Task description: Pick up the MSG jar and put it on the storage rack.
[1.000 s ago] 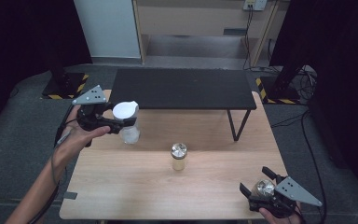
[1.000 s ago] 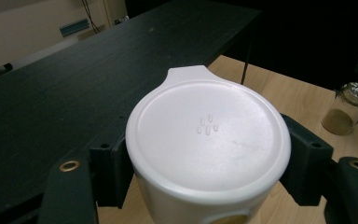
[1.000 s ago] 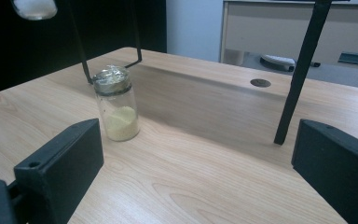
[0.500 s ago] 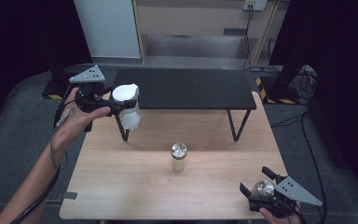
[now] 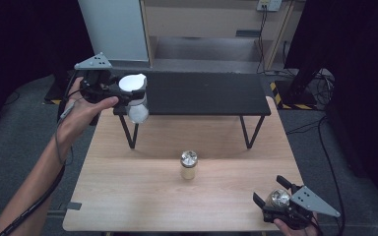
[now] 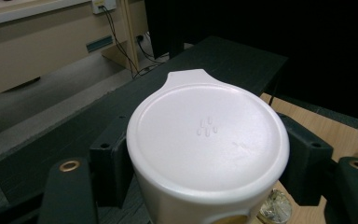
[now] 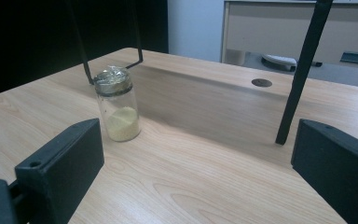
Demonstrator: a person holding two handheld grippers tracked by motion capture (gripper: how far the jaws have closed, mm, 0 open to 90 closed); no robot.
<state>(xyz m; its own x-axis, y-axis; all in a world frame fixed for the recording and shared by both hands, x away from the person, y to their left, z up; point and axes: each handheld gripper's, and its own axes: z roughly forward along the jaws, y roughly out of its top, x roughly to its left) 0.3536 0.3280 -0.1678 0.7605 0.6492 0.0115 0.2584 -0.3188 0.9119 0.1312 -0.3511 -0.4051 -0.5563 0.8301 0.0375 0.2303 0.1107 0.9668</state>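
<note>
Since the earlier frames, our left gripper point(image 5: 128, 96) has carried the white cup point(image 5: 135, 97) up off the wooden table point(image 5: 128, 196) and toward the black shelf point(image 5: 202, 93); the cup now hangs in the air at the shelf's front left corner, level with its top. Our right gripper point(image 5: 270, 194) has kept its place at the near right corner of the table.

In the left gripper view the two black jaws pinch the cup point(image 6: 207, 154) from either side, just under its white lid point(image 6: 207, 135). The lid has a small tab that points away from us, toward the dark shelf point(image 6: 233, 60) behind it. The cup sits upright in the grip.

The right gripper's jaws stand spread apart with nothing between them. In the right gripper view they frame the bare table point(image 7: 191, 186), with the small glass jar point(image 7: 116, 105) well ahead of them and toward the left jaw. The jar stands upright, has a crinkled silver top and holds some yellow powder in its lower part.

In the high view the jar point(image 5: 188, 164) stands alone near the middle of the table, in front of the shelf's thin black legs, well apart from both grippers.
</note>
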